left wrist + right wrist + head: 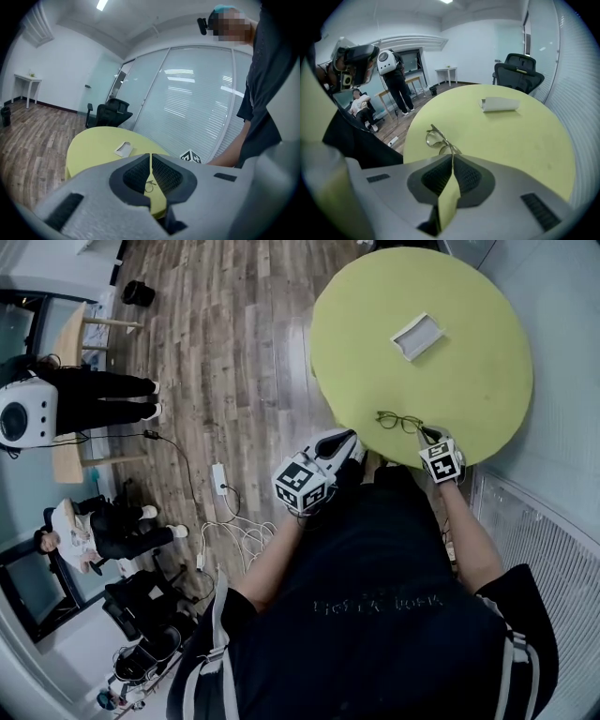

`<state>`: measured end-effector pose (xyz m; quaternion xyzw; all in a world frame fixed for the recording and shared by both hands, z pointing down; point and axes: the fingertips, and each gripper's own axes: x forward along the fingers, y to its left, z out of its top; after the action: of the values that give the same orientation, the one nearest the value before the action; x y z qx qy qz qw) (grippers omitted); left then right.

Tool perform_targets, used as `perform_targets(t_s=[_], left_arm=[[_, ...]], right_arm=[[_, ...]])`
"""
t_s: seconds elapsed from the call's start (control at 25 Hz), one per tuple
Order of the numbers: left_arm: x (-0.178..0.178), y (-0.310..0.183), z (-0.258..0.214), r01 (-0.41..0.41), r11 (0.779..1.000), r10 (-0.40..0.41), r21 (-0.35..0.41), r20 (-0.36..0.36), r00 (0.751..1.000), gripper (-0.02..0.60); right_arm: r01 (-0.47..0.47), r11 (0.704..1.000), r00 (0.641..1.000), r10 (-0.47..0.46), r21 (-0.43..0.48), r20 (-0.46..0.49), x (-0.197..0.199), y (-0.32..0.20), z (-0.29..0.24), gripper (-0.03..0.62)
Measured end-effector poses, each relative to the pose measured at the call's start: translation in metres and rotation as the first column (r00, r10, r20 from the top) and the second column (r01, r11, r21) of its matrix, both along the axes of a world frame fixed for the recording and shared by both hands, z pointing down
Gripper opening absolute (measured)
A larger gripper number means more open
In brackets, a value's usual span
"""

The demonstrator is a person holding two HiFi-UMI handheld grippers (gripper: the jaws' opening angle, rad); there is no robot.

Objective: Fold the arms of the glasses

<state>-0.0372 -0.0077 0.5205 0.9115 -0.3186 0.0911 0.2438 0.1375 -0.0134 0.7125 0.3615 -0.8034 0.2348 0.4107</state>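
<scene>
Thin dark-framed glasses (398,420) lie near the front edge of the round yellow-green table (469,381). My right gripper (427,433) touches their right end. In the right gripper view one arm of the glasses (439,139) runs straight into the closed tips of that gripper (452,156), which looks shut on it. My left gripper (352,442) hangs just off the table's front edge, left of the glasses and apart from them. Its jaws (150,157) are shut with nothing between them, and the glasses (149,186) show small through the slit below.
A white open case (417,336) lies further back on the table, also seen as the white case (500,104). An office chair (519,70) stands behind the table. A glass wall with blinds (544,521) is close on the right. People stand and sit at the left over the wood floor (234,352).
</scene>
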Motion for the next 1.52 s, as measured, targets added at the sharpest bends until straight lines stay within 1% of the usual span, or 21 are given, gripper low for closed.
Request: perform_targets(t_s=[0.12, 0.2, 0.32, 0.4, 0.52, 0.64, 0.76, 0.88, 1.08, 1.32, 1.4, 1.48, 1.52], left_arm=[[0.004, -0.007, 0.003, -0.007, 1.0, 0.007, 0.004, -0.007, 1.0, 0.028], [0.006, -0.01, 0.005, -0.011, 1.0, 0.011, 0.007, -0.009, 1.0, 0.028], [0.005, -0.009, 0.002, -0.016, 1.0, 0.016, 0.012, -0.021, 1.0, 0.028], [0.006, -0.011, -0.001, -0.018, 1.0, 0.018, 0.016, -0.035, 0.999, 0.028], [0.005, -0.016, -0.004, -0.02, 1.0, 0.021, 0.02, -0.041, 0.999, 0.028], [0.0, -0.023, -0.01, 0.005, 1.0, -0.003, 0.027, -0.059, 0.998, 0.028], [-0.005, -0.024, -0.011, 0.019, 1.0, -0.017, 0.019, -0.078, 0.997, 0.028], [-0.007, -0.024, -0.007, 0.008, 1.0, -0.007, 0.017, -0.076, 0.997, 0.028], [-0.006, -0.032, -0.018, 0.0, 0.999, 0.003, 0.042, -0.072, 0.997, 0.028], [0.007, -0.042, -0.053, -0.048, 0.989, 0.059, 0.141, -0.074, 0.996, 0.028], [0.011, -0.041, -0.06, -0.071, 0.982, 0.08, 0.176, -0.044, 0.996, 0.028], [0.014, -0.04, -0.064, -0.102, 0.972, 0.101, 0.213, 0.015, 0.995, 0.028], [0.015, -0.039, -0.066, -0.115, 0.967, 0.111, 0.226, 0.032, 0.993, 0.028]], right_arm=[[0.02, 1.0, 1.0, -0.02, 0.024, 0.014, 0.002, -0.006, -0.007, 0.031], [0.021, 0.999, 0.999, -0.023, 0.049, 0.042, -0.001, -0.008, -0.016, 0.029], [0.0, 0.996, 0.994, -0.01, 0.09, 0.111, -0.011, -0.004, -0.044, 0.029], [-0.024, 0.993, 0.984, 0.003, 0.116, 0.179, -0.017, -0.004, -0.068, 0.029], [-0.064, 0.987, 0.959, 0.02, 0.146, 0.283, -0.026, -0.007, -0.104, 0.029], [-0.129, 0.982, 0.922, 0.067, 0.137, 0.382, -0.029, -0.009, -0.135, 0.029], [-0.161, 0.975, 0.896, 0.08, 0.151, 0.437, -0.031, -0.009, -0.158, 0.029], [-0.208, 0.967, 0.855, 0.105, 0.15, 0.508, -0.031, -0.012, -0.177, 0.029], [-0.246, 0.951, 0.831, 0.108, 0.186, 0.547, -0.026, -0.018, -0.208, 0.029], [-0.241, 0.934, 0.824, 0.053, 0.265, 0.564, -0.03, -0.014, -0.245, 0.029], [-0.251, 0.925, 0.834, 0.057, 0.286, 0.549, -0.029, -0.01, -0.253, 0.029], [-0.247, 0.916, 0.849, 0.047, 0.316, 0.527, -0.031, -0.008, -0.26, 0.029], [-0.236, 0.913, 0.855, 0.033, 0.332, 0.517, -0.034, -0.006, -0.263, 0.03]])
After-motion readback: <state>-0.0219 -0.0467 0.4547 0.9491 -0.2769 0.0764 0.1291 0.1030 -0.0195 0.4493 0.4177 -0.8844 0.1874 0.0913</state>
